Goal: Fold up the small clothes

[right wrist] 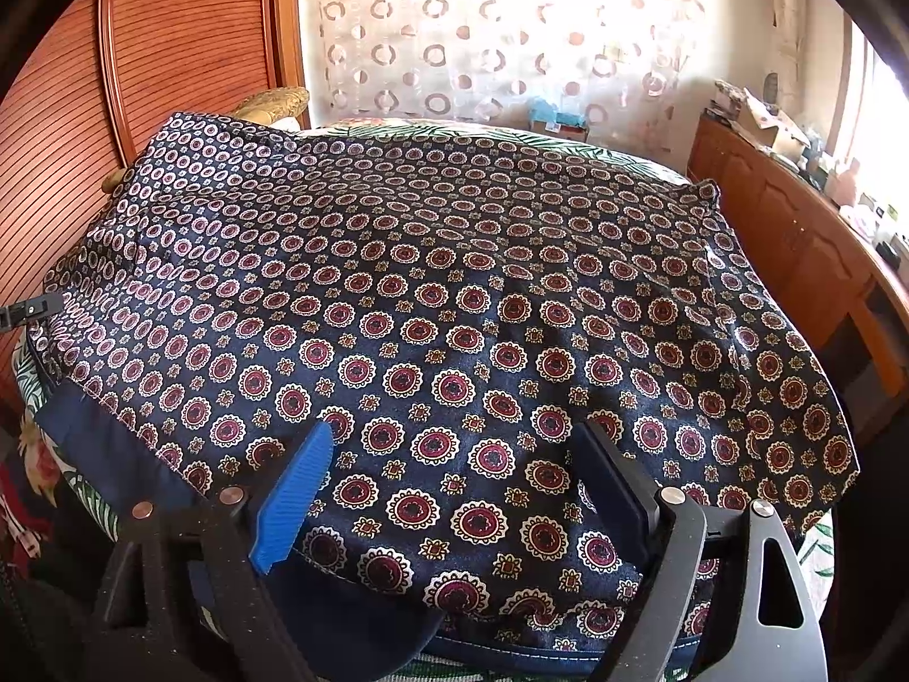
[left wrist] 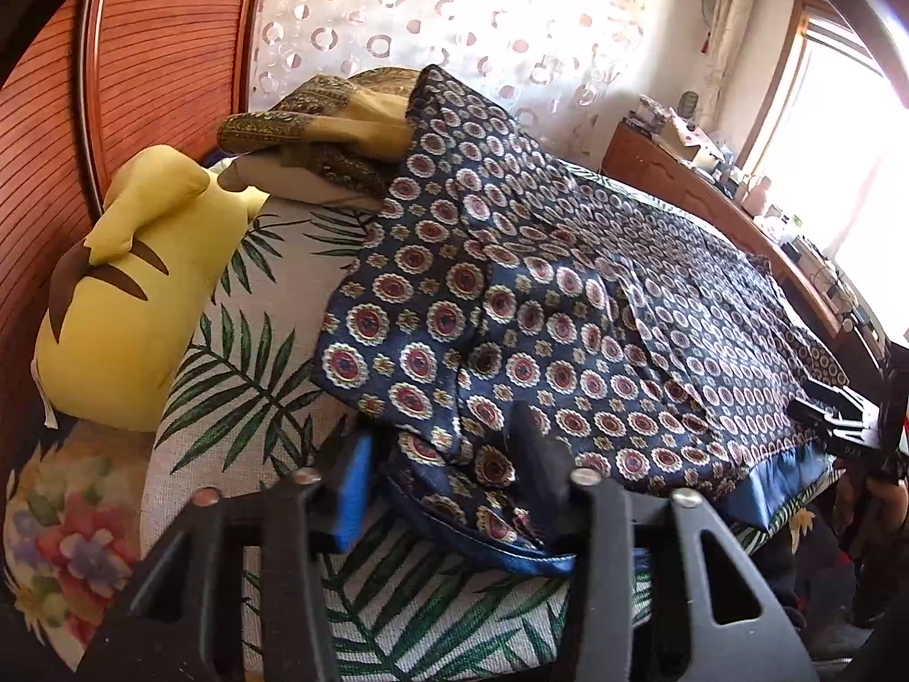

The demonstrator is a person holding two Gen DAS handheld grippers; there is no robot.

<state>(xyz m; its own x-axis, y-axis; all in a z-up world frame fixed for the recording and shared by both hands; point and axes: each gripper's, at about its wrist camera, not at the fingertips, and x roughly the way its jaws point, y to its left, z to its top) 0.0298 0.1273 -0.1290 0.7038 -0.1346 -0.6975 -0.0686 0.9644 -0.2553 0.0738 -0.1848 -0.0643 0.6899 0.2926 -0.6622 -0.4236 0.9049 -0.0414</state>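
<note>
A navy garment point(left wrist: 511, 284) printed with red and white medallions lies spread over the bed, its plain blue hem point(left wrist: 784, 489) toward me. My left gripper point(left wrist: 443, 437) has a bunched corner of the garment pinched between its blue pad point(left wrist: 352, 489) and dark pad point(left wrist: 540, 472). In the right wrist view the garment point(right wrist: 454, 284) fills the bed. My right gripper point(right wrist: 454, 489) stands wide open over the near hem, with cloth lying flat between its fingers point(right wrist: 295, 500) and neither pad pressing on it. The right gripper point(left wrist: 835, 420) also shows at the far right of the left wrist view.
The bed has a palm-leaf sheet point(left wrist: 244, 375). A yellow plush toy point(left wrist: 125, 307) and gold-patterned pillows point(left wrist: 341, 113) lie at the wooden headboard point(left wrist: 142, 57). A wooden cabinet point(right wrist: 795, 238) with clutter runs along the right under a window. A patterned curtain point(right wrist: 483, 45) hangs behind.
</note>
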